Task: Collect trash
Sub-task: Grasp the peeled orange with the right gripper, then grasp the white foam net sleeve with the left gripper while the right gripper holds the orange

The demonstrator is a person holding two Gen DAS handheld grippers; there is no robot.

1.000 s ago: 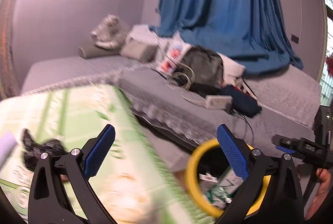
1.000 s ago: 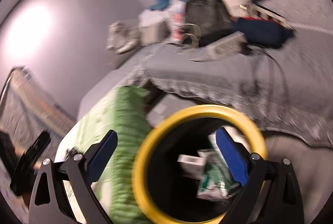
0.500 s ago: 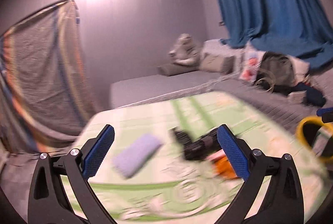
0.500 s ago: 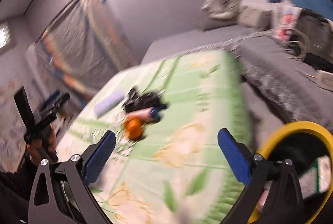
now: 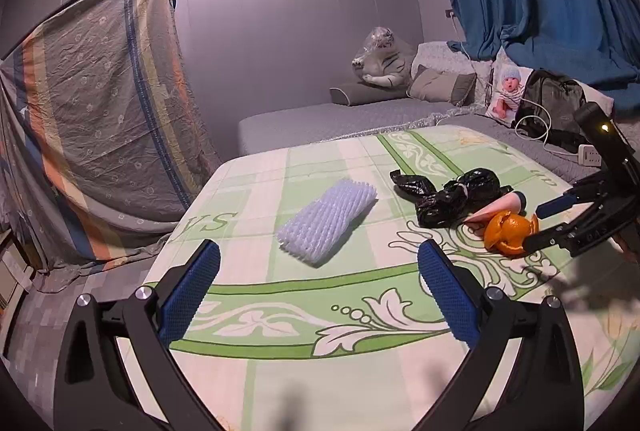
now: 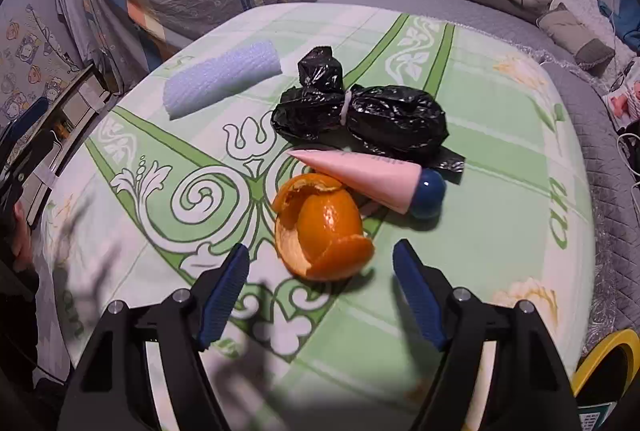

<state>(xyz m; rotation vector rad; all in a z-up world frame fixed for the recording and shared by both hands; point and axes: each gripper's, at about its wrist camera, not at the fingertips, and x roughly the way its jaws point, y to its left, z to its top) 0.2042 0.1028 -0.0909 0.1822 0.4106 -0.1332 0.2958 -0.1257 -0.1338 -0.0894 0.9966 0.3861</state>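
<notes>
Yellow-rimmed bin (image 6: pixel 608 355) at lower right of right wrist view, off the table edge; only a sliver visible, some printed packaging inside, rest of contents hidden.

Trash on green-and-white floral tablecloth (image 5: pixel 320 311):
- orange peel (image 6: pixel 324 231): curled, glossy, hollow shell, nearest right gripper
- pink cone-shaped tube (image 6: pixel 360 175) with dark blue round cap (image 6: pixel 428 191), lying flat, touching the peel's far side
- black plastic bag (image 6: pixel 360 111): crinkled, bunched, tied in the middle with a white band, just behind the tube
- pale blue foam net sleeve (image 5: pixel 328 219): ribbed mesh, soft, flattened oblong, apart from the cluster, toward the left side of the table

Right gripper (image 6: pixel 320 271): pointing steeply down at the peel, jaws closing, roughly half open. Peel sits ahead of the blue textured pads, between their lines but not touched. Nothing gripped. In left wrist view, same gripper (image 5: pixel 536 227) reaching in from the right, fingertips flanking the peel.

Left gripper (image 5: pixel 320 279): jaws wide apart, nothing between them, hovering over bare cloth short of the foam sleeve.

Edges and room: rounded table edge on the left side, drop to patterned floor beyond. Grey bed (image 5: pixel 360 111) close behind the far edge. Bare cloth around the foam sleeve on all sides; tight around peel, tube and bag, all touching or nearly so. Draped striped sheet (image 5: pixel 100 111) at left, well apart from the table.
</notes>
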